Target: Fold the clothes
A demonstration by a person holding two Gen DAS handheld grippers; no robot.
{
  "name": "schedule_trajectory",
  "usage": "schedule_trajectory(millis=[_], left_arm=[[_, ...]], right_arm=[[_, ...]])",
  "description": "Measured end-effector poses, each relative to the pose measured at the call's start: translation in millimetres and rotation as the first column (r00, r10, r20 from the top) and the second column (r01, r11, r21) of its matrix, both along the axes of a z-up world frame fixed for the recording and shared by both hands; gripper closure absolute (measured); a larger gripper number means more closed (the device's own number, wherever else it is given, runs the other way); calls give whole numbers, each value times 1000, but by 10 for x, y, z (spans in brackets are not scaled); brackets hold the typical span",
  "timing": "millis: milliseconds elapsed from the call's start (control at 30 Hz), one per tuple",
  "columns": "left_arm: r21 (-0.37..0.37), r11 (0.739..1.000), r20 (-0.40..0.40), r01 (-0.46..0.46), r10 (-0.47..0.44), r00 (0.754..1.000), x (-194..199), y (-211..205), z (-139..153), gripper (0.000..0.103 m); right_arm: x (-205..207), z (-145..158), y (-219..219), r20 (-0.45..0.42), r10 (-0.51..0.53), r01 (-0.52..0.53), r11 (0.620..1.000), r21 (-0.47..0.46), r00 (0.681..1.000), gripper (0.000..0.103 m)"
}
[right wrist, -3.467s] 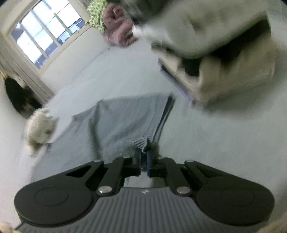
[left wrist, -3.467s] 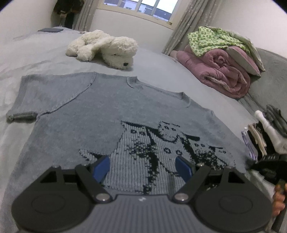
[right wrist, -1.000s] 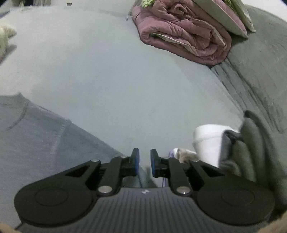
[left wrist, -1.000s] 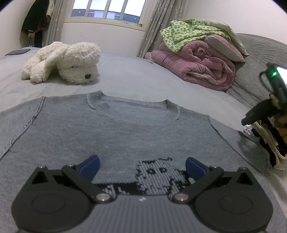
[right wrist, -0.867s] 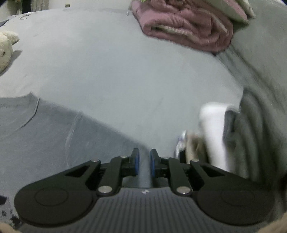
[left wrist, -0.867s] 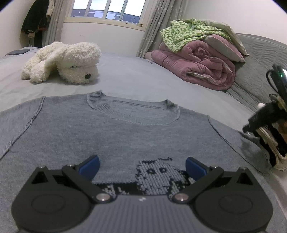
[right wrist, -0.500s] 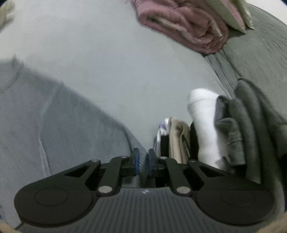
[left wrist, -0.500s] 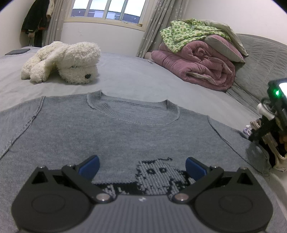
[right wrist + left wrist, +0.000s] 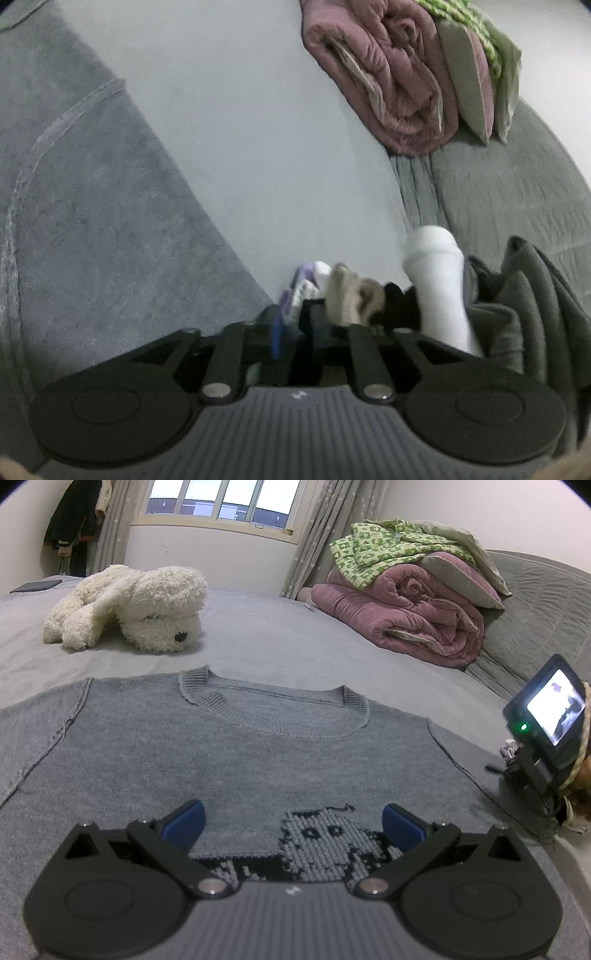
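1. The grey knit sweater point(image 9: 258, 760) lies flat and face up on the bed point(image 9: 258, 642), collar far, so its sides can be folded in.
2. The left tongs point(image 9: 293, 825) hover wide and empty over its cat pattern.
3. The right tongs point(image 9: 293, 338), opening, with nothing clearly between them, are beside the right sleeve point(image 9: 110, 236), near the stacked clothes point(image 9: 436, 291).

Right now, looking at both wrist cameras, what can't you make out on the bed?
- Sweater hem and lower pattern: left wrist view, hidden behind the left gripper.
- Sweater's left sleeve end: left wrist view, cut off by the frame edge.
- Pile of clothes: right wrist view, blurred; its base sits behind the right gripper, whose jaws are opening.
- Whether those jaws touch any cloth: unclear.
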State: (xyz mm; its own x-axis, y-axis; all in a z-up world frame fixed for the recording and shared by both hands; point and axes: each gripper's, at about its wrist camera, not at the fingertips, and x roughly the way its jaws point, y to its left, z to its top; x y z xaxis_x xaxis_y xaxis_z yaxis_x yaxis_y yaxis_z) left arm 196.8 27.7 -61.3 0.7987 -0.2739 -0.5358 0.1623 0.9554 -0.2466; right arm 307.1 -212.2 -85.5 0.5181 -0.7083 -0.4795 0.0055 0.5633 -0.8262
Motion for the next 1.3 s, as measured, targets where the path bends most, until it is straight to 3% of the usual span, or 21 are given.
schedule_trajectory(millis=[133, 267, 400, 500, 667, 867, 1100, 1300], left_arm=[[-3, 1000, 1, -1, 1, 1000, -3, 1, 1, 1], [-10, 1000, 6, -1, 1, 1000, -10, 4, 4, 1], [-28, 1000, 5, -2, 2, 1000, -15, 33, 10, 1], [-8, 1000, -4, -3, 3, 1000, -40, 13, 41, 1], [111, 994, -51, 4, 1, 999, -308, -183, 147, 1], [185, 982, -115, 35, -13, 993, -824, -429, 210, 1], [151, 987, -151, 54, -31, 988, -1479, -591, 252, 1], [156, 983, -120, 97, -79, 990, -1834, -812, 263, 1]], right_arm=[[-136, 222, 111, 118, -9, -5, 993, 119, 993, 75], [-202, 497, 178, 222, -11, -63, 944, 324, 975, 67], [-336, 660, 170, 226, -16, -124, 797, 591, 974, 62], [-605, 685, 221, 203, -10, -139, 696, 705, 979, 62], [-1044, 745, 130, 187, 2, -150, 605, 782, 982, 61], [-1678, 702, -49, 158, -47, -117, 474, 873, 986, 60], [-2267, 669, -320, 130, -92, -93, 334, 938, 987, 60], [-2656, 629, -723, 130, -140, -98, 215, 972, 982, 60]])
